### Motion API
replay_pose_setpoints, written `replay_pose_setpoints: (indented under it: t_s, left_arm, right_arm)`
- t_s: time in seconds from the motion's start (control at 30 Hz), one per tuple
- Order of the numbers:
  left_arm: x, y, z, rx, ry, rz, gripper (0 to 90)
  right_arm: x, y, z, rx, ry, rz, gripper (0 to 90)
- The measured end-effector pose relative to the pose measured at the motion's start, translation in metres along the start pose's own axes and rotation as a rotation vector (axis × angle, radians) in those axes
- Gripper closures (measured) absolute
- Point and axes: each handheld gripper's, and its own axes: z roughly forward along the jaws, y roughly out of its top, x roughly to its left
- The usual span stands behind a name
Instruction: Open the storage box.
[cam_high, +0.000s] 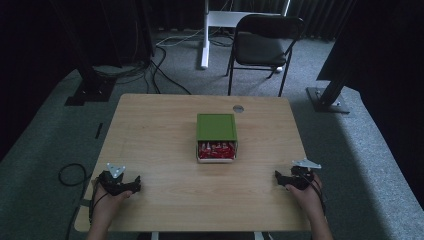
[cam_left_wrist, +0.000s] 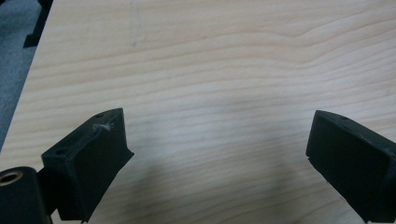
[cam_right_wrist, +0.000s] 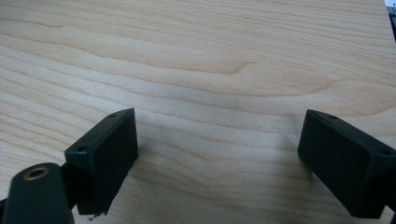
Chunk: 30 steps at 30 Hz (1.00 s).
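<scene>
A pale wooden desk (cam_high: 150, 145) with wavy grain stands on grey carpet in a dark room hung with black curtains. At its middle sits a small box (cam_high: 216, 144) — a green lid (cam_high: 216, 126) covers the far part, and the near end is uncovered, showing red contents (cam_high: 216, 150) inside a pale rim. A round grey cap (cam_high: 238, 108) is set into the desk near the far edge.

The left gripper (cam_high: 134, 183) rests low at the near left corner of the desk, held in a hand (cam_high: 107, 202); in the left gripper view its jaws stand wide apart over bare wood, holding nothing. The right gripper (cam_high: 279, 178) lies at the near right corner in the other hand (cam_high: 307, 195), its jaws likewise spread with only grain between them. Both are well apart from the box, which lies between them and farther across the desk.

Beyond the desk stands a black chair (cam_high: 262, 42) and a white stand (cam_high: 205, 35) — cables (cam_high: 165, 75) trail over the carpet on the left, and dark frame legs (cam_high: 87, 75) rise at both sides.
</scene>
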Motion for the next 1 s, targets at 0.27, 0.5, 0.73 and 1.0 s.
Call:
replay_pose_setpoints:
  t_s: [0.27, 0.5, 0.73, 1.0]
  left_arm:
    - [-0.019, 0.017, -0.002, -0.038, -0.022, 0.071, 6.2]
    - [-0.038, 0.028, -0.005, -0.065, -0.059, 0.151, 6.2]
    - [-0.058, 0.037, -0.008, -0.1, -0.084, 0.218, 6.3]
    - [-0.088, 0.049, -0.012, -0.137, -0.109, 0.335, 6.4]
  right_arm:
    - [0.0, 0.0, 0.0, 0.0, 0.0, 0.0, 11.5]
    - [0.0, 0.0, 0.0, 0.0, 0.0, 0.0, 11.4]
    - [0.0, 0.0, 0.0, 0.0, 0.0, 0.001, 11.5]
    - [0.0, 0.0, 0.0, 0.0, 0.0, 0.002, 11.4]
